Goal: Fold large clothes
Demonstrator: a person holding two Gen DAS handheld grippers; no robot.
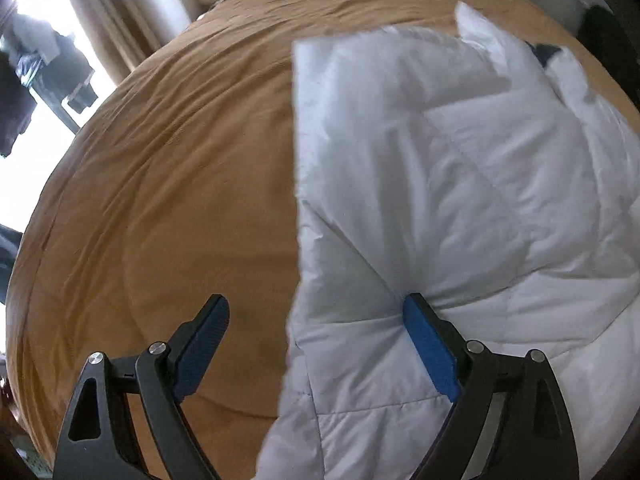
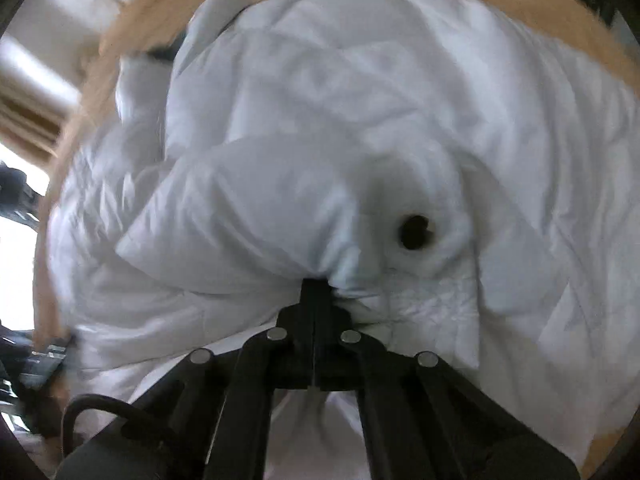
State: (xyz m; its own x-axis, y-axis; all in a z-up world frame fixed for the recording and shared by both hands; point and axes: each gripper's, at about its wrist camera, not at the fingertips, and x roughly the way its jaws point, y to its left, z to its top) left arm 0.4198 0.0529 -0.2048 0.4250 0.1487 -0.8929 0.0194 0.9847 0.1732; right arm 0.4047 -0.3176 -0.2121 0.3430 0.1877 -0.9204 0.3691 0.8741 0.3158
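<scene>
White quilted garment (image 1: 460,184) spread over tan bedcover (image 1: 168,184), occupying right part of bed in left wrist view, straight edge running down middle. Left gripper (image 1: 316,332) wide open, blue-padded fingers (image 1: 430,348) apart; right finger pressing into puffy fabric, left finger above bare bedcover. Right gripper (image 2: 316,284) clamped tight on bunched fold of garment (image 2: 360,128), fabric puckering at fingertips. Round dark opening (image 2: 414,232) in rolled part just beyond grip. Curtains (image 1: 120,20) and bright window (image 1: 28,148) at left. No containers visible.

Left tool (image 1: 316,320) spread wide; white quilted garment (image 1: 440,184) on tan bedspread (image 1: 160,160).
</scene>
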